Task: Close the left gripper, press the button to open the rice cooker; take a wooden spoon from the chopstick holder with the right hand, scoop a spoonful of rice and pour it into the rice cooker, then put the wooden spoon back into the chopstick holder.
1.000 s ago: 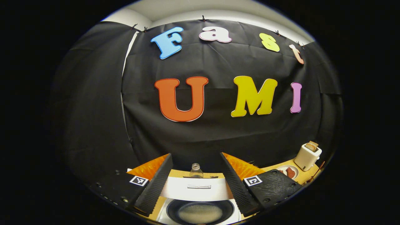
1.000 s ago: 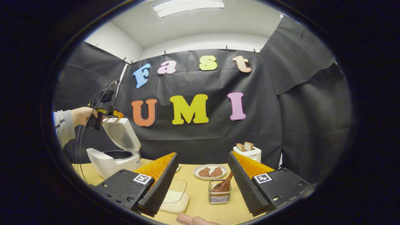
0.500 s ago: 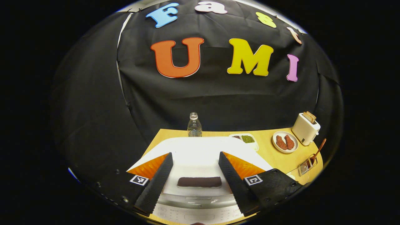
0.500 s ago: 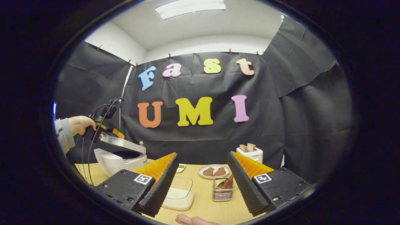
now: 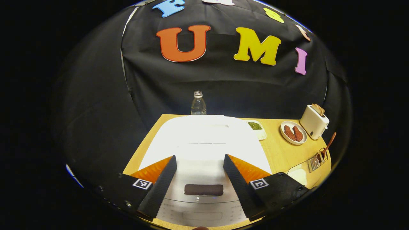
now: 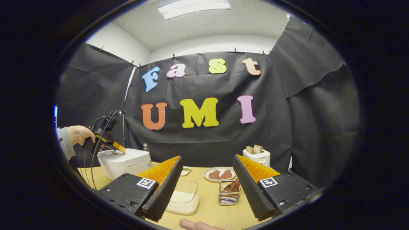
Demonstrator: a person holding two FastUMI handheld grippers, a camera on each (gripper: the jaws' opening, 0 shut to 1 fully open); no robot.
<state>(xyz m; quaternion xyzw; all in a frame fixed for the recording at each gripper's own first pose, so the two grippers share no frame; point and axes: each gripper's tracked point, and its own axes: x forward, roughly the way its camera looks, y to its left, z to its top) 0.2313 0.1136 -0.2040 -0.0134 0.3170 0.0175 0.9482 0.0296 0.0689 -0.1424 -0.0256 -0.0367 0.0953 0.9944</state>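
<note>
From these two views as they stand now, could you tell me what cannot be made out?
- Inside of the rice cooker: hidden by its lowered lid, both views.
- Whether the lid has latched: the seam is too small in the right gripper view.
- Wooden spoon bowl: hidden inside the chopstick holder.
- Left gripper contact with the lid: too small and far in the right gripper view.

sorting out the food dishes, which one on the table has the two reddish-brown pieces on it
The round white plate beside the toaster. The rectangular white dish by the rice cooker holds something green instead.
</note>
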